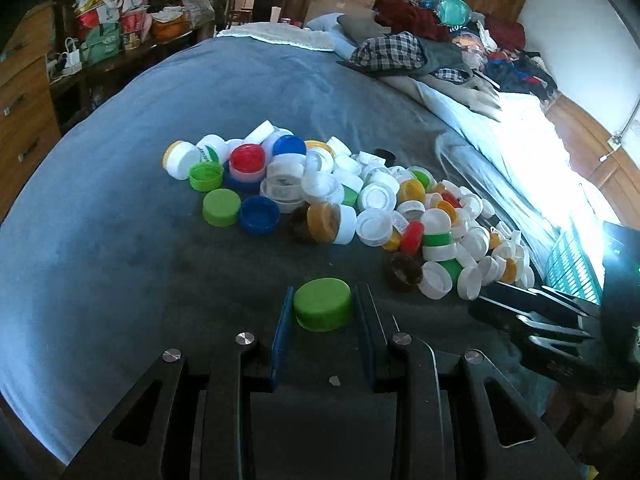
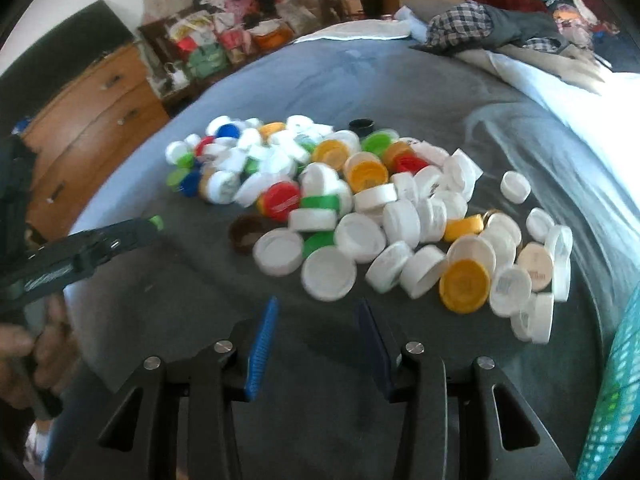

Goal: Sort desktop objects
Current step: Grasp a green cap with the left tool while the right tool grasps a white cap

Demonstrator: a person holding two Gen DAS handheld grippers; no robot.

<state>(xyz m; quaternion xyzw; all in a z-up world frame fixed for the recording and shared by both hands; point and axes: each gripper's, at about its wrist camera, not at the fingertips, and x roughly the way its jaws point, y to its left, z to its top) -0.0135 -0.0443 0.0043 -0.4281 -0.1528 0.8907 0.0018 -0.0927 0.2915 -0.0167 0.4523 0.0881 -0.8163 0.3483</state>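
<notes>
While ribbed left claw (image 1: 322,312) pinches round green cap (image 1: 322,309).

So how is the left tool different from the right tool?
The left tool is shut on a green cap; the right tool is open and holds nothing. The left tool sits away from the cap pile, while the right tool points at the pile's white caps. Both have blue pads.

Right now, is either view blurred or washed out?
Left wrist view: sharp on the green cap in the left gripper, but window glare blows out the right edge. Right wrist view: motion blur smears the white caps; fisheye bends both.
</notes>
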